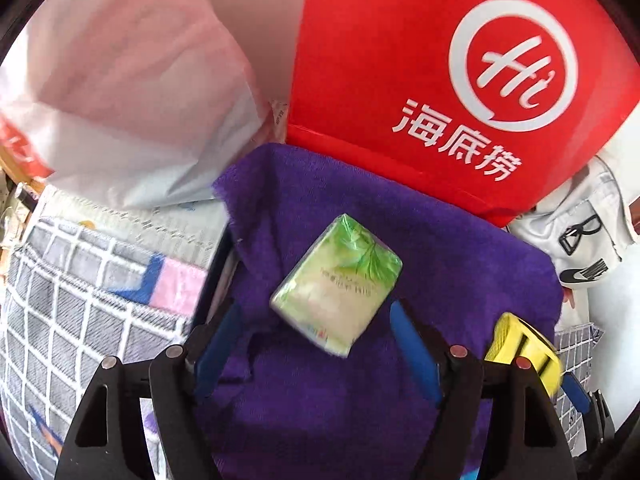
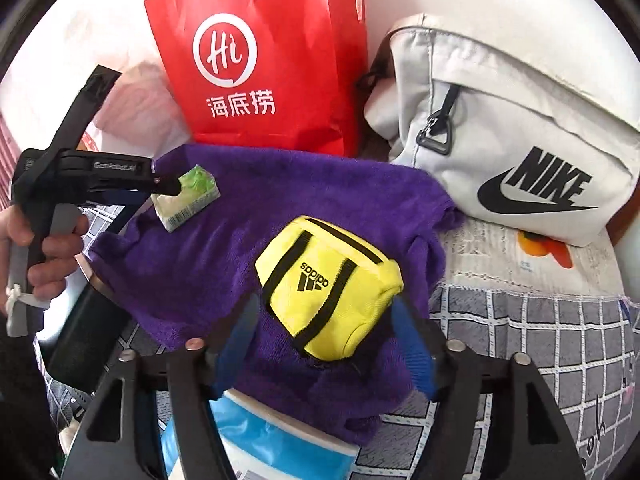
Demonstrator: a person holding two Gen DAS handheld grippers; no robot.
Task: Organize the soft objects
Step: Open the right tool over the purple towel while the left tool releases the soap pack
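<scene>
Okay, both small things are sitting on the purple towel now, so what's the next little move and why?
Probably lift both grippers back clear. The left gripper stands open around the green tissue pack, the right gripper open around the yellow pouch; no pads press. Both items rest on the purple towel, seemingly placed.

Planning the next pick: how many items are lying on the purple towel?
2: a green tissue pack at the towel's far left, and a yellow pouch near its right. Anything underneath is hidden.

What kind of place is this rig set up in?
Probably a home, likely a bed or sofa: a grid-patterned blanket covers the surface, with a white Nike bag, a red Haidilao paper bag and a purple towel piled on it.
</scene>
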